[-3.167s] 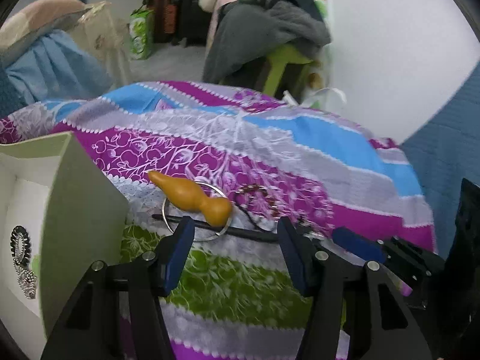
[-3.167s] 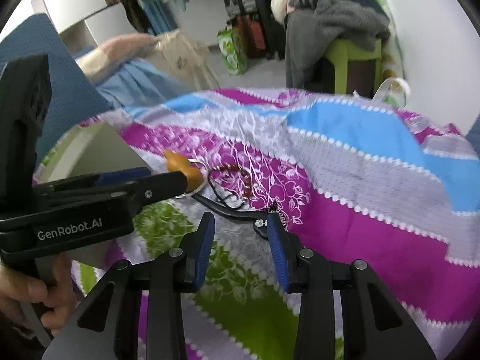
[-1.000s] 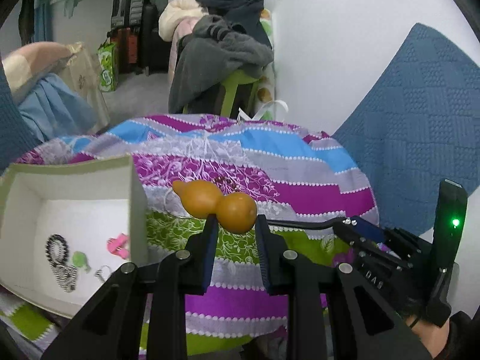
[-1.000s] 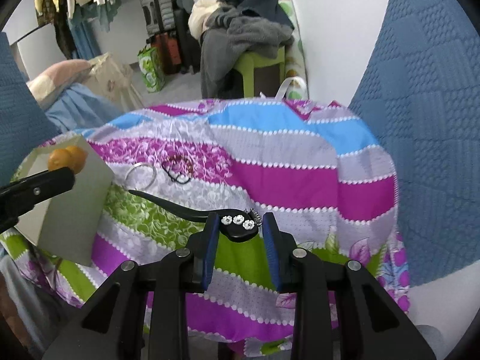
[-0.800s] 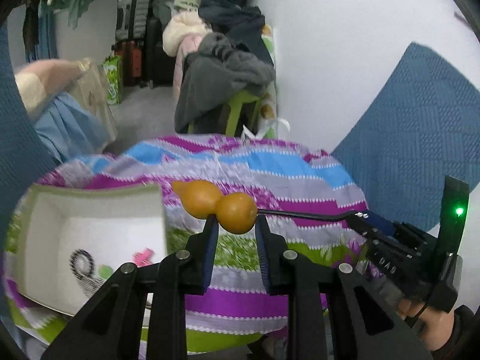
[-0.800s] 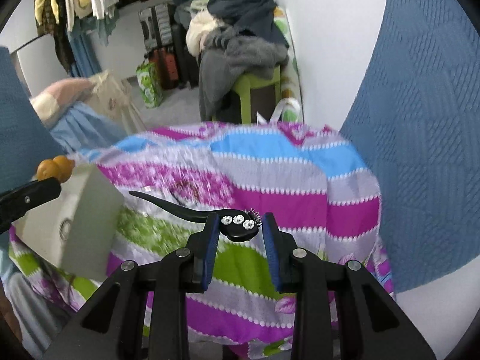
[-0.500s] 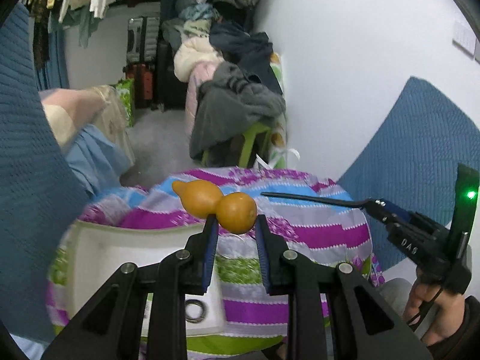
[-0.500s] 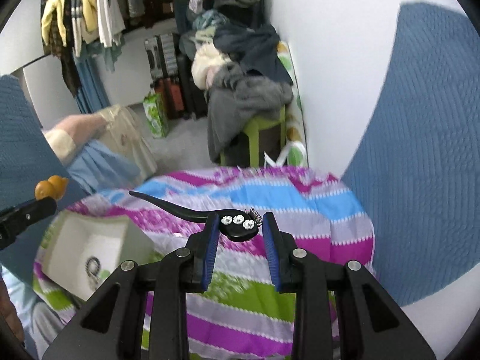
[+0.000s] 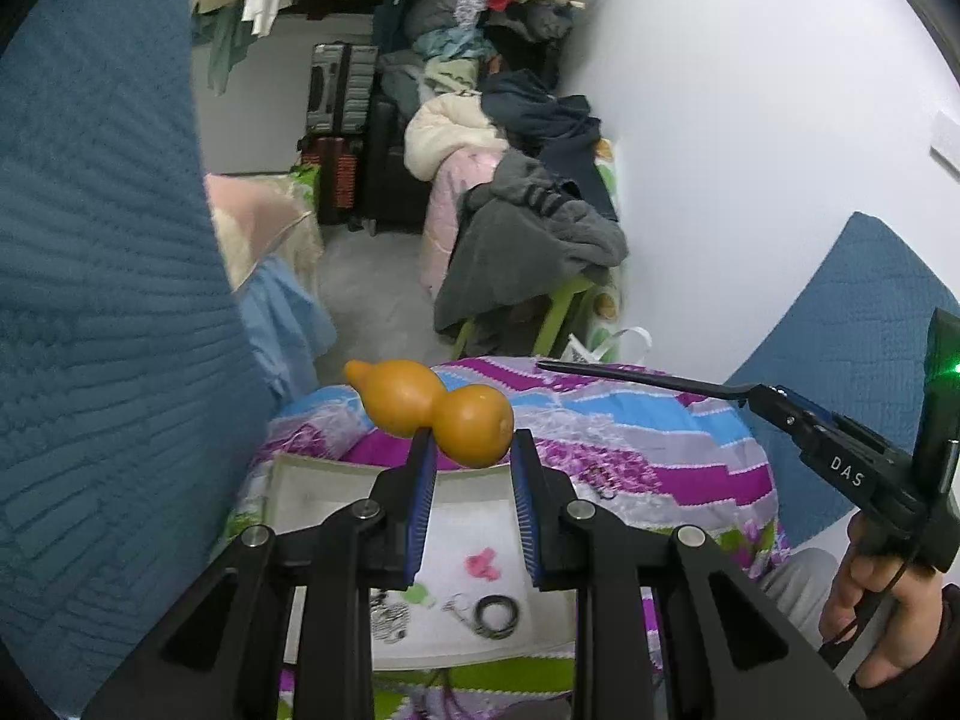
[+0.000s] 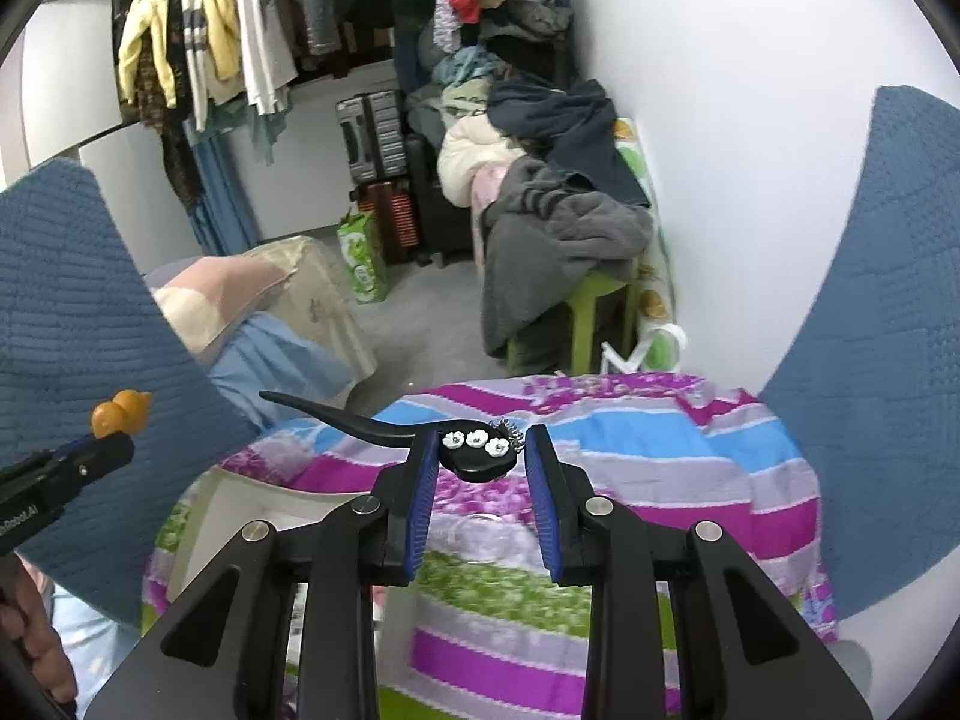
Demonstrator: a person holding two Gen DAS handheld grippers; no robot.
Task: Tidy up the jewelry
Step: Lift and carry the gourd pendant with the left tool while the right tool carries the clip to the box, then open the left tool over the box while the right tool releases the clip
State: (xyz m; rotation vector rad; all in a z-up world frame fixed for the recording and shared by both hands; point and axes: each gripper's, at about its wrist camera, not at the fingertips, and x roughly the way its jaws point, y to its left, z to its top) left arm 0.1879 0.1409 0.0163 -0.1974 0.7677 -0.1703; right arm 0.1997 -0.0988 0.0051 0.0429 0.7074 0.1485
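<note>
Left wrist view
Left gripper (image 9: 469, 461): I have its ribbed blue pads closed on the rounder bulb of a smooth orange gourd charm (image 9: 437, 407), which is raised well above the desk.
Gourd shape: two bulbs with a pinched waist, narrow tip pointing left.
Box (image 9: 336, 480): white, open-topped and shallow, sitting on the desk's near left part, directly under my gripper.
Box contents: a black coiled ring (image 9: 496, 615), a pink piece (image 9: 483, 562), a small green piece (image 9: 422, 594) and a striped beaded item (image 9: 387, 621) on the flat floor.
Desk (image 9: 672, 450): covered in a striped floral cloth of purple, blue, grey and green.

Right wrist view
Right gripper (image 10: 480, 467): closed on the broad end of a black hair stick (image 10: 384, 423), also held above the desk.
Hair stick shape: slim, curved, tapering to a point at left; three white flowers and a tiny spiky metal bit on the head.
Loose on the cloth: a thin metal ring (image 10: 477, 531), blurred, near the desk's middle.
</note>
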